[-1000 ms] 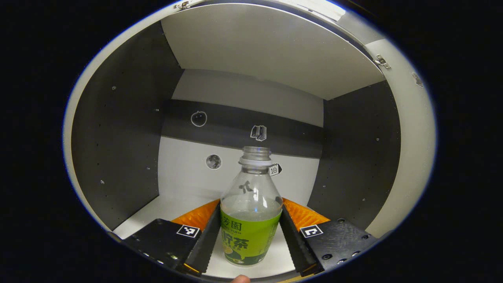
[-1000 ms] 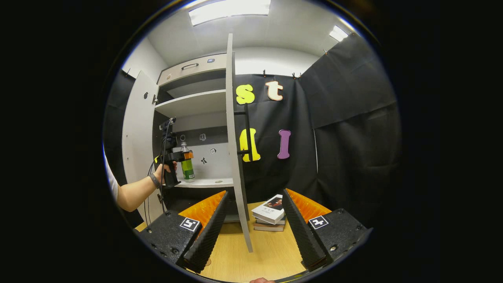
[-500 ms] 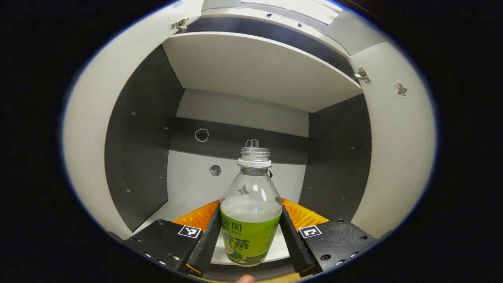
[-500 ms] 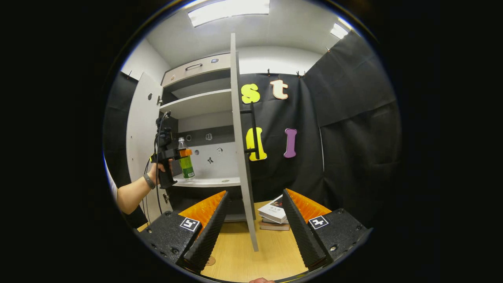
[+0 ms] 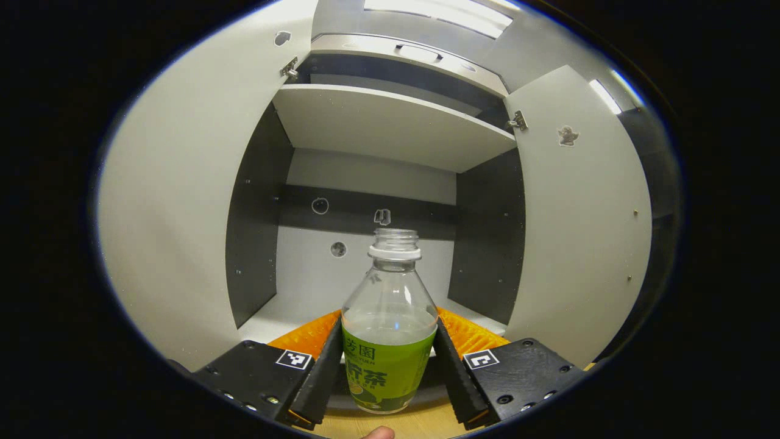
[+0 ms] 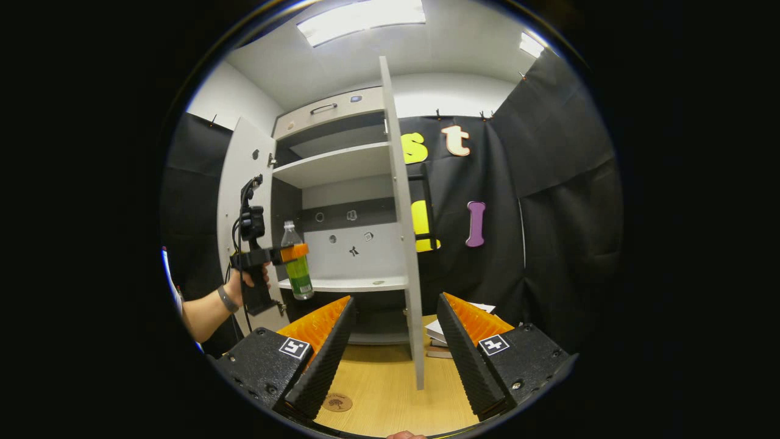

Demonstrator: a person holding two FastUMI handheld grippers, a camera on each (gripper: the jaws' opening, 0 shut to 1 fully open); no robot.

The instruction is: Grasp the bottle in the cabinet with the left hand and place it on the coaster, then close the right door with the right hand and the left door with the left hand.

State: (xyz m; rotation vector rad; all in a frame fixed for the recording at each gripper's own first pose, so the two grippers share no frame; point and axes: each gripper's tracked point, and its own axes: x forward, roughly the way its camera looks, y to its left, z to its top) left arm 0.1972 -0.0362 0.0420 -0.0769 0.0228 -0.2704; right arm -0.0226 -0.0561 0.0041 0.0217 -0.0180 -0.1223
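Since a second ago you have drawn the bottle [image 5: 390, 317] back out of the cabinet [image 5: 390, 128]: it stood on the lower shelf [image 6: 347, 284] then, and now it hangs in the air in front of the shelf's near edge, clear of it. Both doors stand wide, left door [image 5: 177, 219] and right door [image 5: 579, 231], which leaves you room to pull straight out and swing down toward the table [image 6: 378, 396].

Your left gripper [image 5: 390, 372] pinches the bottle at its green label, one finger pressed on each side, and you keep it upright, which makes sense since the neck has no cap and liquid sits inside. In the right gripper view you can see your left hand [image 6: 247, 277] on the grip, with the bottle to the right of it.

Your right gripper [image 6: 393, 347] waits low over the table with its fingers spread and nothing between them, near the right door's lower edge, probably ready for the closing step.

The coaster [image 6: 337, 402] lies on the near table, partly cut off by the right gripper's finger. A stack of books [image 6: 451, 332] on the far right is half hidden behind another finger. The bottle's base is cut off in the left gripper view, and the small stickers on the cabinet's back wall are too small to read.
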